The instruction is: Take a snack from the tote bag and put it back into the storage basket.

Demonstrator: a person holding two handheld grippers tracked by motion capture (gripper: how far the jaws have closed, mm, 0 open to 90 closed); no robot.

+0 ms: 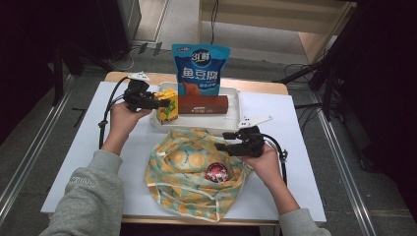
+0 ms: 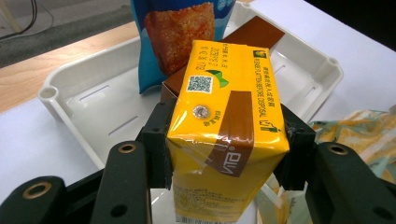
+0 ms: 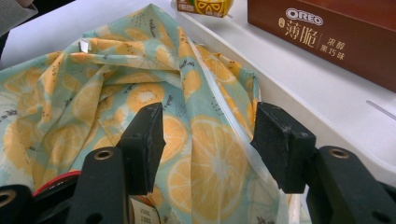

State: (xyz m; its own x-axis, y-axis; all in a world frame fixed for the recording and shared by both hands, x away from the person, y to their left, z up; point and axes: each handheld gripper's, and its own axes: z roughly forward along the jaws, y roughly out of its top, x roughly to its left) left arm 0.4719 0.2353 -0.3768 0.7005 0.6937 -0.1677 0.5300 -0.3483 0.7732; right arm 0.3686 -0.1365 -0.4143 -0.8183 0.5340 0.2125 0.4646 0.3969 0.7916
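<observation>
Yellow drink carton (image 2: 226, 121) sits pinched between left tool's (image 2: 224, 149) pads above white tray (image 2: 84, 98); right tool (image 3: 208, 140) spread over fabric bag (image 3: 93, 93).

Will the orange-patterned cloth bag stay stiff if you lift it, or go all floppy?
Probably floppy: the cloth bag lies crumpled in soft folds. It looks thin, so likely light. The red round thing inside might roll around when the bag is lifted.

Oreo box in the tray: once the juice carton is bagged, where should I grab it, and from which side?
Probably across its two long faces near the middle, coming from above. The Oreo box lies flat along the white tray, the blue snack pouch stands close behind it, and the yellow juice carton, clamped in the left gripper, sits at its left end, so a side approach looks crowded.
</observation>
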